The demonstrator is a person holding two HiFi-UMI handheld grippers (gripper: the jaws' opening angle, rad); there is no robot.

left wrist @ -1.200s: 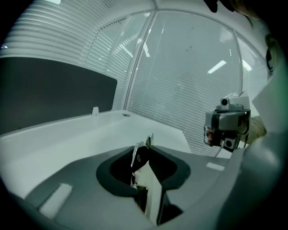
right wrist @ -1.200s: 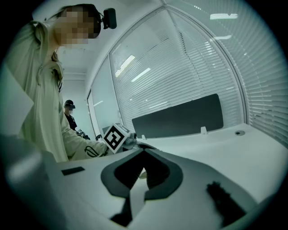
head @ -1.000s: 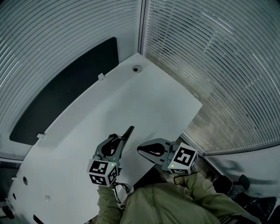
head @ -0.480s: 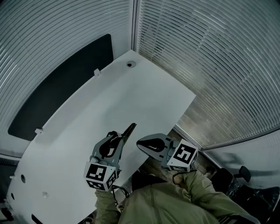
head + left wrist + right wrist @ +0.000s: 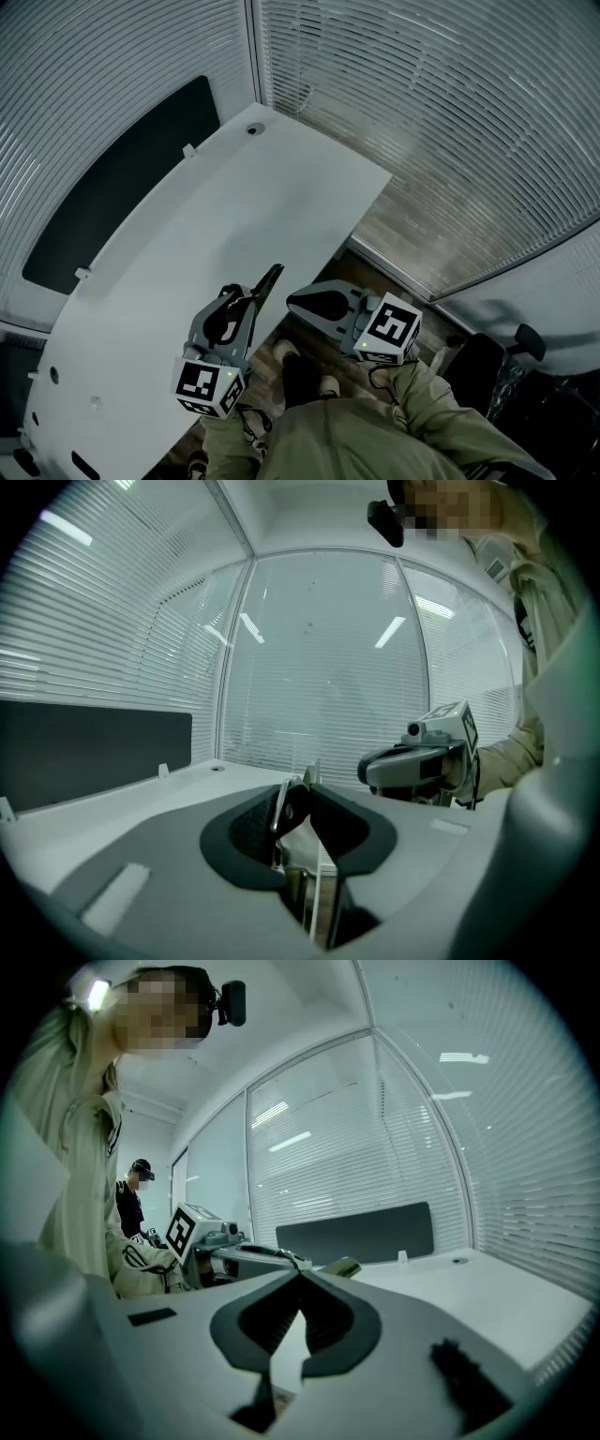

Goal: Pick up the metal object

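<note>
The metal object (image 5: 268, 280) is a thin flat strip that sticks out forward past the jaws of my left gripper (image 5: 251, 298), which is shut on it above the near edge of the white table (image 5: 234, 206). Seen from the left gripper view, the metal object (image 5: 307, 789) stands clamped between the dark pads. My right gripper (image 5: 292, 302) hovers just to the right, off the table edge, shut with nothing in it. From the right gripper view, the jaw tips (image 5: 300, 1275) meet, and the left gripper (image 5: 234, 1246) shows beyond with the metal object (image 5: 342, 1267) at its tip.
A dark panel (image 5: 112, 187) lines the wall behind the table. A round cable hole (image 5: 254, 129) sits at the far corner. Slatted glass walls close in the far side and the right. The person's shoes (image 5: 300, 370) show on the floor below; another person (image 5: 136, 1204) stands behind.
The head view has swung, so the table sits further up and left in the picture. Both grippers now hang at or past its near edge. The left grip on the metal object is unchanged.
</note>
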